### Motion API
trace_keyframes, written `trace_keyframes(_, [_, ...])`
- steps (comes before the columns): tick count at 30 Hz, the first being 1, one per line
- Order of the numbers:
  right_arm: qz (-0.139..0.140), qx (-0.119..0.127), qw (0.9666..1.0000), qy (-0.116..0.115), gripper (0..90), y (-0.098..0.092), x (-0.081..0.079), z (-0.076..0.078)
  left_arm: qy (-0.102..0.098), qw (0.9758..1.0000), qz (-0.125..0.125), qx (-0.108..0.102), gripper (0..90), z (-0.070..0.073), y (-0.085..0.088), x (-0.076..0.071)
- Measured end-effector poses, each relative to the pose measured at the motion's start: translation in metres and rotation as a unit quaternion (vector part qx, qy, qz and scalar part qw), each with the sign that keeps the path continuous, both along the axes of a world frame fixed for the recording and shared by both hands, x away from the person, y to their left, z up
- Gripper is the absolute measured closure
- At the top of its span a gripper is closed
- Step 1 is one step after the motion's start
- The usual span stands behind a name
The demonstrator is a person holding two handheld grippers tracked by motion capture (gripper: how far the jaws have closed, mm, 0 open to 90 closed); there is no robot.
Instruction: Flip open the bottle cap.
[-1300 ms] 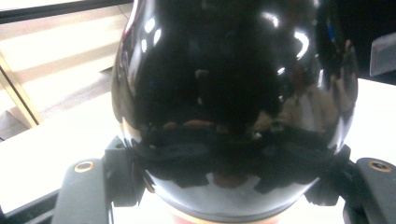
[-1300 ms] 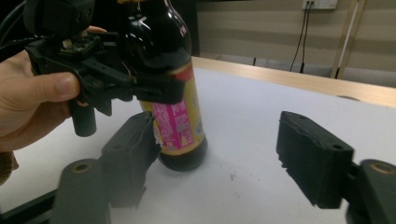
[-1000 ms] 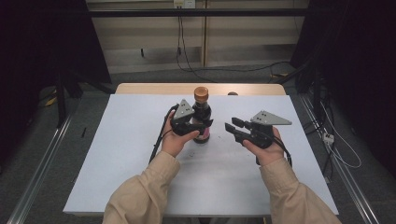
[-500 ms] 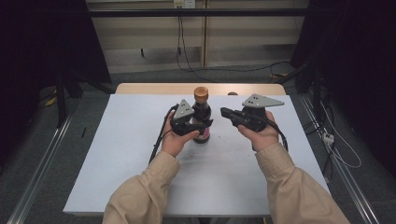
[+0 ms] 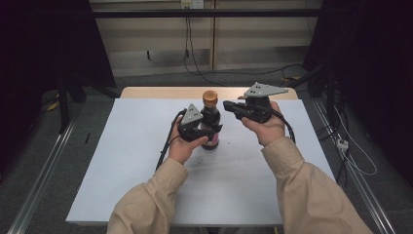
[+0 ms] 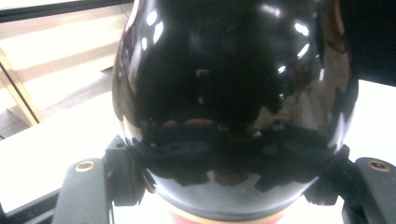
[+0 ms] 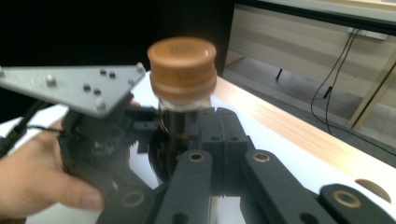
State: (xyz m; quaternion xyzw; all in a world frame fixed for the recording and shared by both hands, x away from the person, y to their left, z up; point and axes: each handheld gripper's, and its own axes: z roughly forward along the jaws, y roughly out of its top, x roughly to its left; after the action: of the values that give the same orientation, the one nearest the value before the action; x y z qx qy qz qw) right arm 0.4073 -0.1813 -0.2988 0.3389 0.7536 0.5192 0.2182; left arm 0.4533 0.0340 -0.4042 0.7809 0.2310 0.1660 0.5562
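A dark glossy bottle (image 5: 211,126) with an orange-brown cap (image 5: 210,97) stands upright near the middle of the white table (image 5: 131,151). My left gripper (image 5: 208,133) is shut on the bottle's body from the left; in the left gripper view the black glass (image 6: 233,93) sits between both pads (image 6: 119,177). My right gripper (image 5: 228,105) is held up in the air just right of the cap, jaws shut with nothing in them. In the right gripper view its closed tips (image 7: 219,126) point at the bottle's neck below the cap (image 7: 182,65).
A wooden strip (image 5: 160,92) runs along the table's far edge. Cables (image 5: 341,146) lie on the floor to the right, and metal rails (image 5: 44,175) flank the table. Dark curtains hang on both sides.
My right gripper rose and moved left toward the bottle's cap, and its jaws closed on nothing. The left gripper and the bottle stayed put.
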Motion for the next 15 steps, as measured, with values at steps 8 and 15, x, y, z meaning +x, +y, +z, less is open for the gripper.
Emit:
trace_keyframes(8, [0.019, -0.022, 0.9996, -0.005, 90.0, 0.008, 0.007, 0.009, -0.002, 1.0, 0.0, -0.002, 30.5, 0.0, -0.001, -0.001])
trace_keyframes(15, [0.032, -0.015, 0.9994, 0.003, 90.0, 0.01, 0.012, 0.013, 0.003, 1.0, 0.001, -0.004, 30.5, 0.0, 0.0, -0.001])
